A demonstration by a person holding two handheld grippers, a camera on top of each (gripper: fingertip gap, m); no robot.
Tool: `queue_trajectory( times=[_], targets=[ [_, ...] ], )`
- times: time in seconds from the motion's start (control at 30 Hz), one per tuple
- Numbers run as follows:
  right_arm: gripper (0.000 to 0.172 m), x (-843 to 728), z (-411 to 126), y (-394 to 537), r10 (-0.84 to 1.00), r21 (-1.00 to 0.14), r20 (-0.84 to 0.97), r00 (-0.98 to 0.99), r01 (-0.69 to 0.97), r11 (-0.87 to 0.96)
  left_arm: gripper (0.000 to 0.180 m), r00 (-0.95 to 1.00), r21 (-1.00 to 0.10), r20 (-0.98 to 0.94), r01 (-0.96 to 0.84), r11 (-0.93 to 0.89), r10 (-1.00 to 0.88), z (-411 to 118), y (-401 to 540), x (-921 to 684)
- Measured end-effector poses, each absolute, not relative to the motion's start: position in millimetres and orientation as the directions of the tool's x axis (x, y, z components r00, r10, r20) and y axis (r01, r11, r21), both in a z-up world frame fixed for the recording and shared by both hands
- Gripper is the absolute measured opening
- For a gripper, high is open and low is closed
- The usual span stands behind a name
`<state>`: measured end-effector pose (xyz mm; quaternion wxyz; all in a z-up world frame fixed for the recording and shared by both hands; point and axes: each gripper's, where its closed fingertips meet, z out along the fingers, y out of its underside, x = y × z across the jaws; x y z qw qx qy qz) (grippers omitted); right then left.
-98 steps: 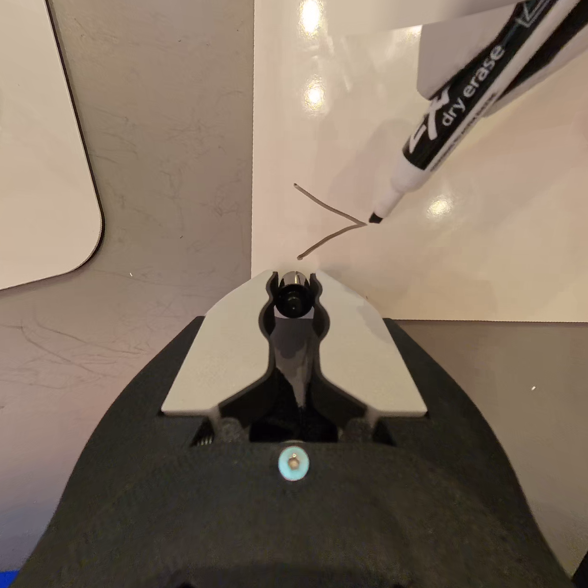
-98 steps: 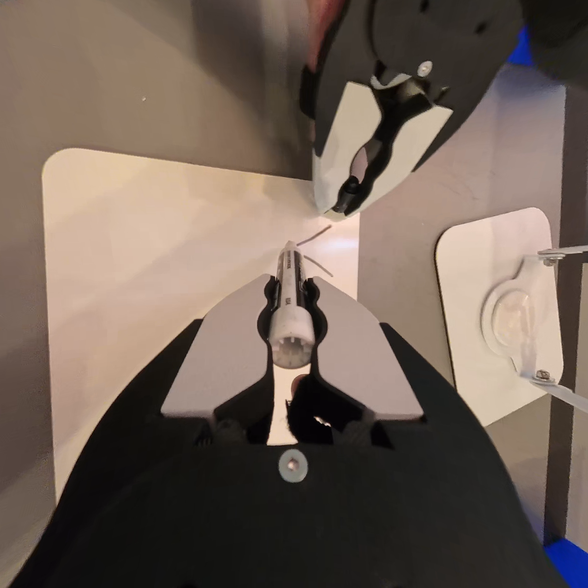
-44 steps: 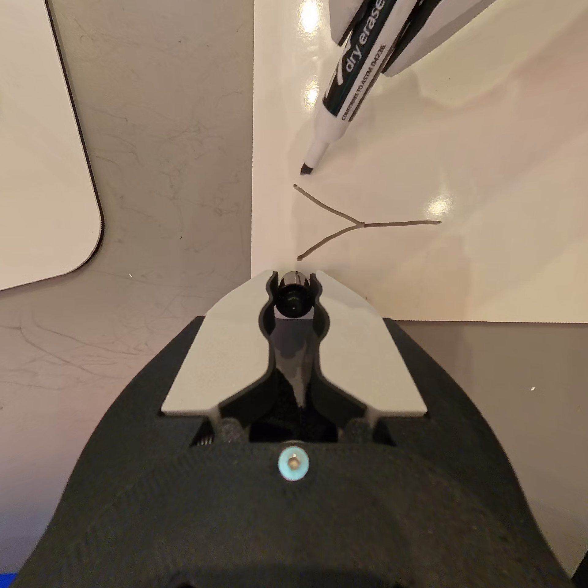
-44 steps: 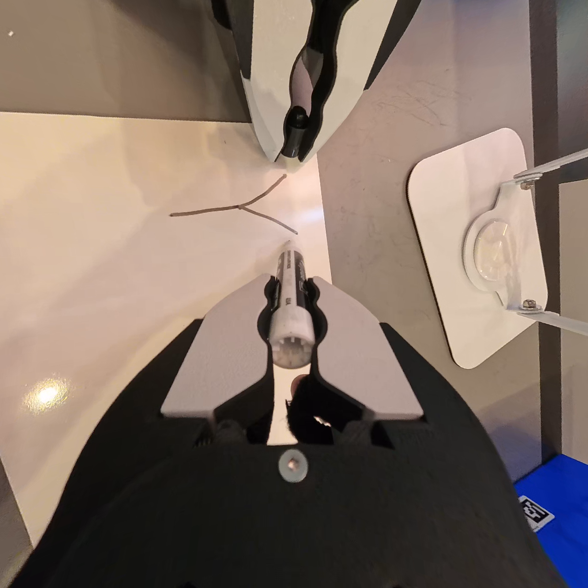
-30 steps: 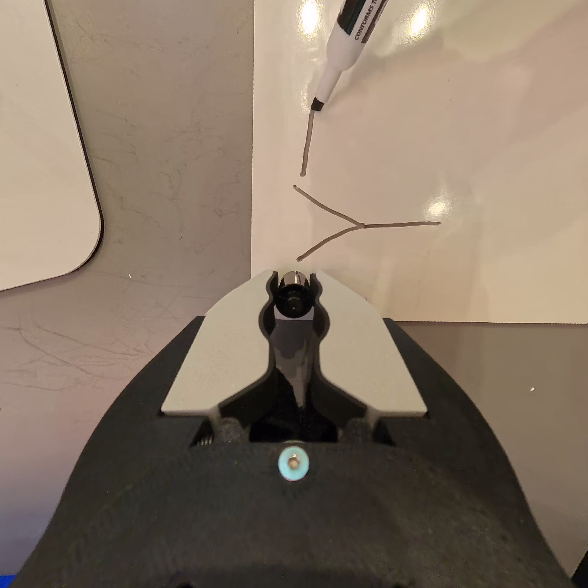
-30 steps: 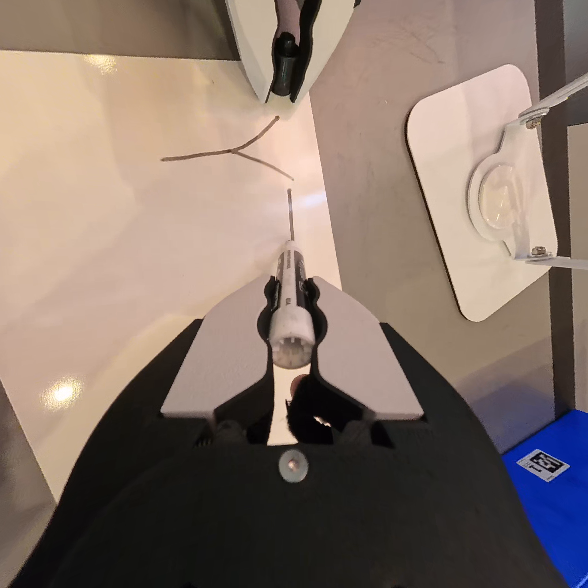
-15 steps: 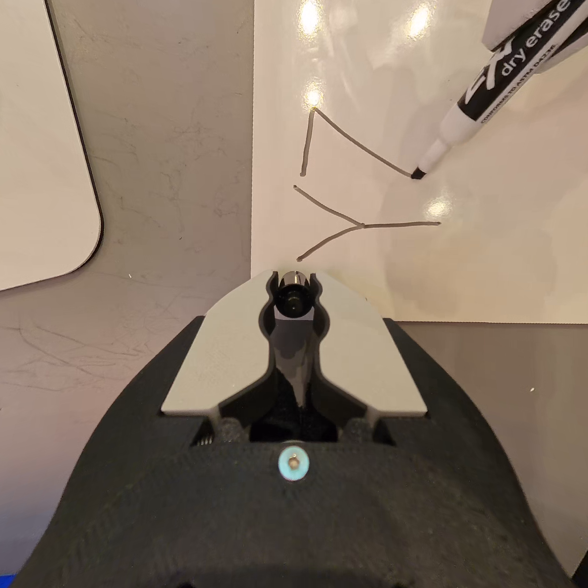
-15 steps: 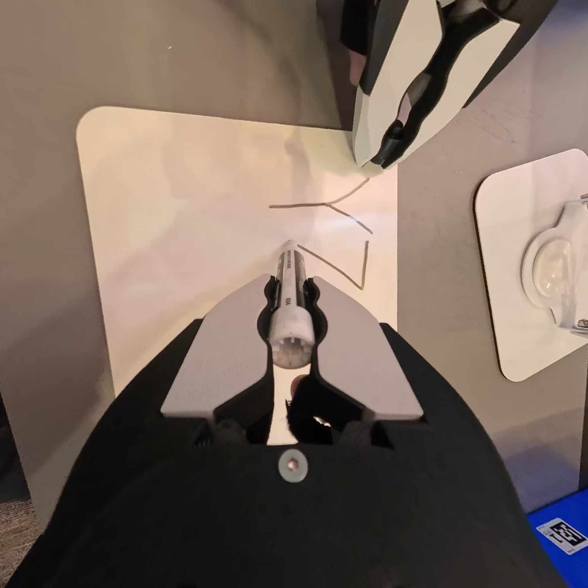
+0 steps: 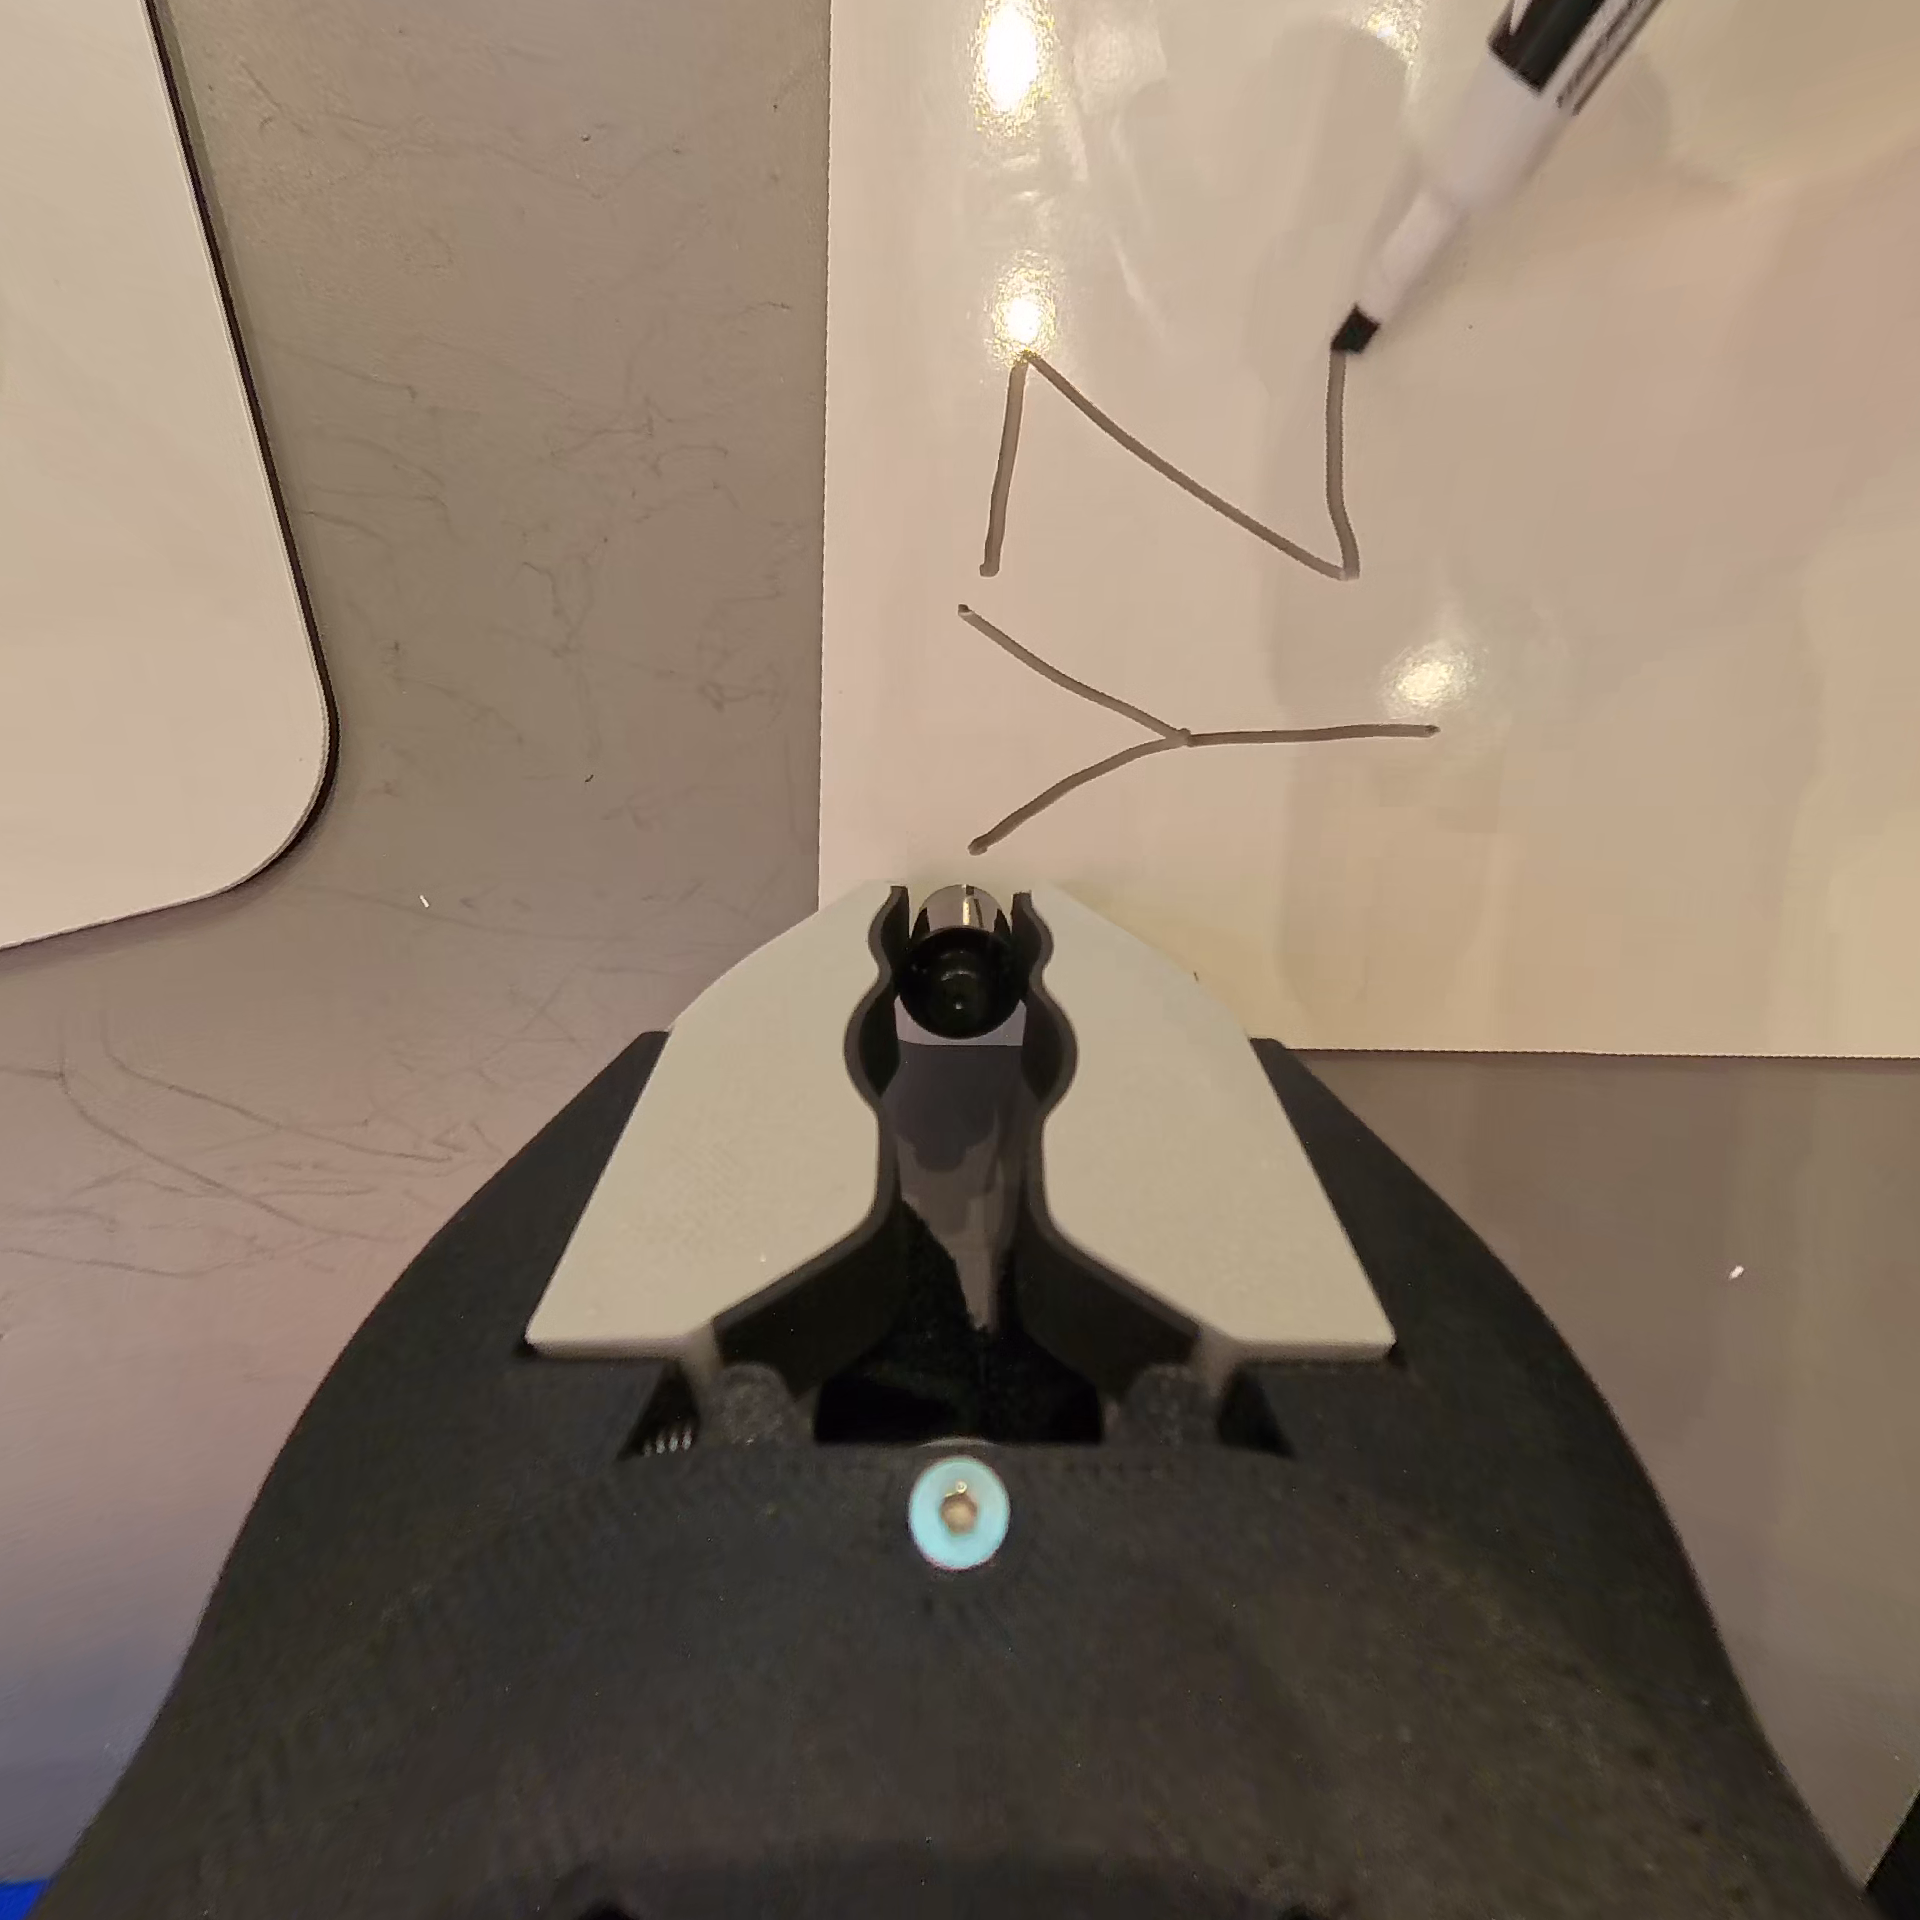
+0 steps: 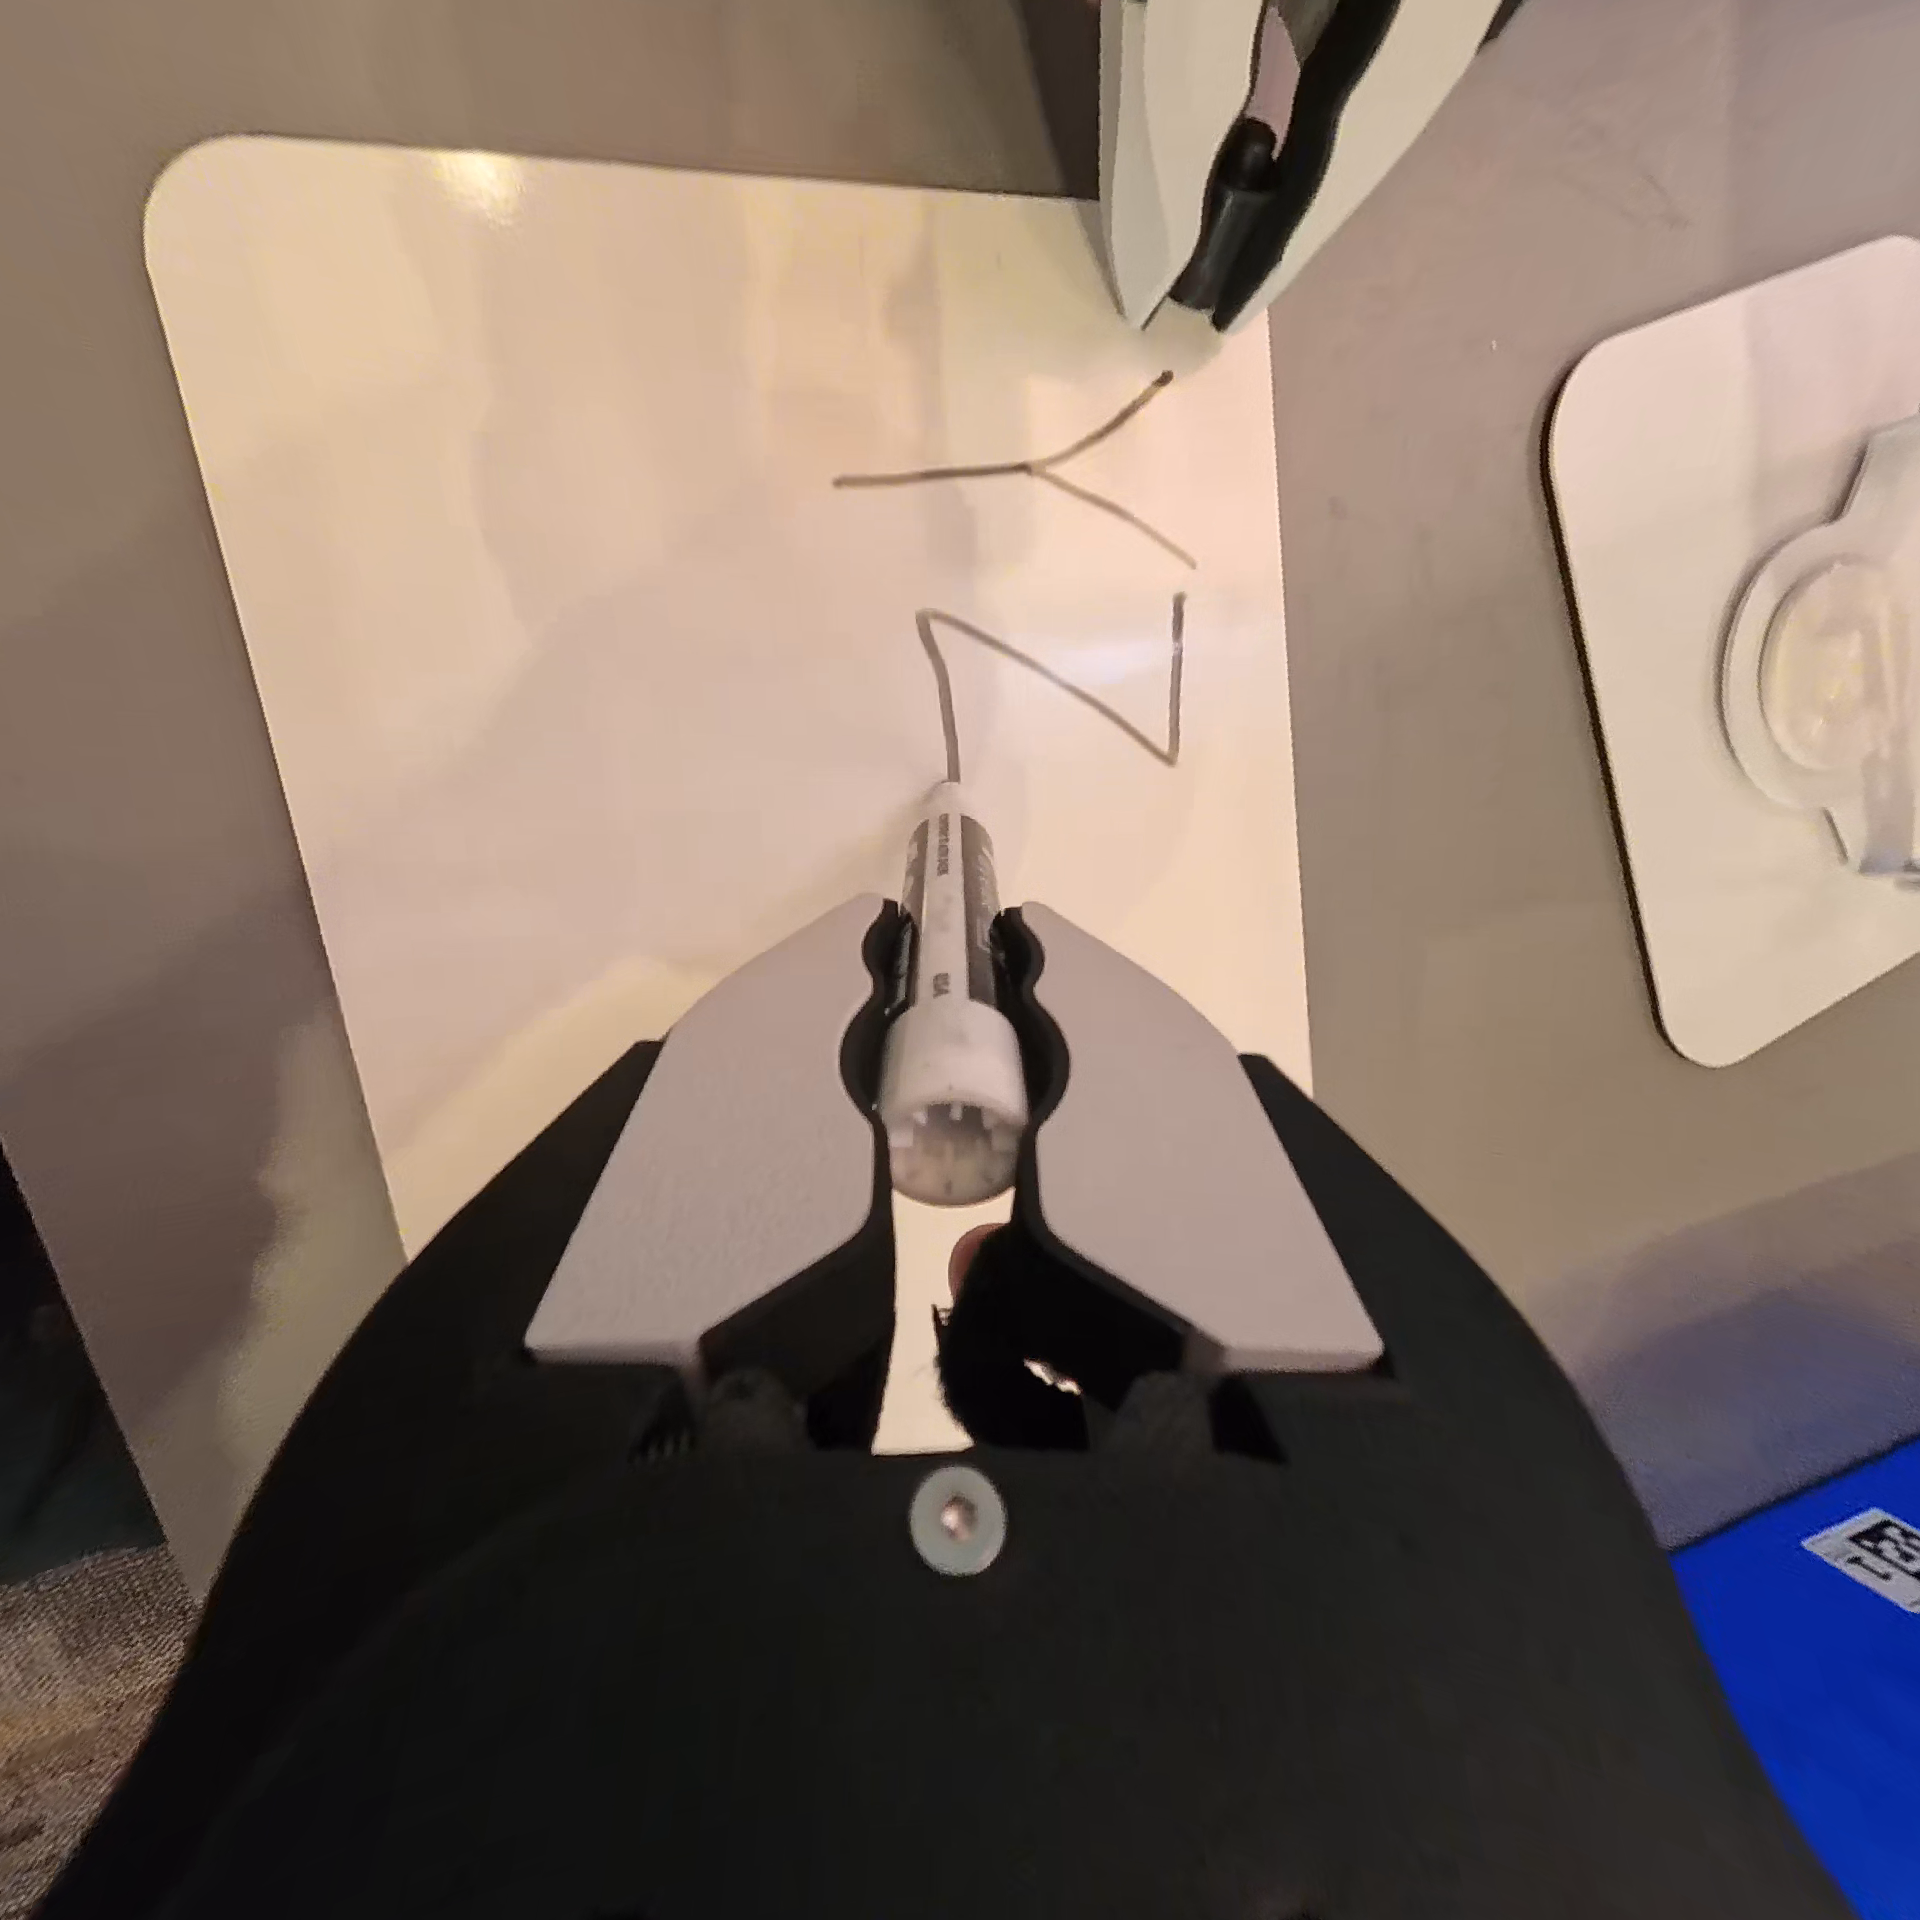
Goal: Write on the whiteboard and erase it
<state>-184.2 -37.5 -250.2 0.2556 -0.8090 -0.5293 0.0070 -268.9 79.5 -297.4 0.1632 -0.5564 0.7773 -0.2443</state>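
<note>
The white whiteboard lies flat on the grey table. My right gripper is shut on a white and black dry-erase marker, with its tip on the board. The marker also shows in the left wrist view, its black tip at the end of a zigzag stroke. A forked stroke lies nearer my left gripper. That gripper is shut on the black marker cap and rests at the board's near corner. It also shows in the right wrist view, still holding the cap.
A second, smaller white board lies to the left of the whiteboard. In the right wrist view it carries a clear plastic fitting. A blue surface with a printed tag lies at the lower right. The scuffed grey tabletop separates the boards. My hands' fingertips stand some 15 cm from each other. To reach the forked stroke in a straight line is about 4 cm for my left fingers, about 11 cm for my right. Seen from the right wrist view as well.
The marker has drawn the zigzag's third stroke, moving away from the left gripper along the board. The left gripper with the cap has not moved.
</note>
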Motion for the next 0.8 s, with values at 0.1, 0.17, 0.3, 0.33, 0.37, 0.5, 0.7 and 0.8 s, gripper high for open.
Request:
queue_trajectory(
  times=[0.1, 0.17, 0.3, 0.33, 0.37, 0.5, 0.7, 0.8],
  targets=[
    [0.020, -181, -250, -39, 0.854, -0.427, 0.256, 0.452, 0.846, -0.320, 0.019, -0.328, -0.561, 0.019, -0.785, 0.261, -0.945, -297, 79, -269],
    [0.020, -180, -247, -36, 0.847, -0.432, 0.270, 0.458, 0.844, -0.319, 0.019, -0.327, -0.562, 0.020, -0.785, 0.260, -0.945, -297, 79, -269],
    [0.020, -173, -236, -22, 0.814, -0.478, 0.287, 0.505, 0.812, -0.335, 0.019, -0.327, -0.562, 0.020, -0.785, 0.260, -0.945, -297, 79, -269],
    [0.020, -169, -235, -17, 0.804, -0.476, 0.301, 0.513, 0.811, -0.340, 0.019, -0.327, -0.562, 0.020, -0.785, 0.260, -0.945, -297, 79, -269],
    [0.020, -164, -235, -12, 0.794, -0.475, 0.311, 0.523, 0.808, -0.347, 0.019, -0.327, -0.562, 0.020, -0.785, 0.260, -0.945, -297, 79, -269],
    [0.020, -152, -239, 1, 0.772, -0.466, 0.327, 0.544, 0.804, -0.369, 0.019, -0.327, -0.562, 0.019, -0.785, 0.260, -0.945, -297, 79, -269],
    [0.020, -142, -246, 11, 0.756, -0.460, 0.334, 0.563, 0.797, -0.391, 0.019, -0.327, -0.562, 0.020, -0.785, 0.259, -0.945, -297, 80, -269],
    [0.020, -142, -251, 10, 0.764, -0.445, 0.329, 0.556, 0.804, -0.394, 0.019, -0.327, -0.563, 0.021, -0.785, 0.259, -0.945, -297, 80, -269]
  ],
)
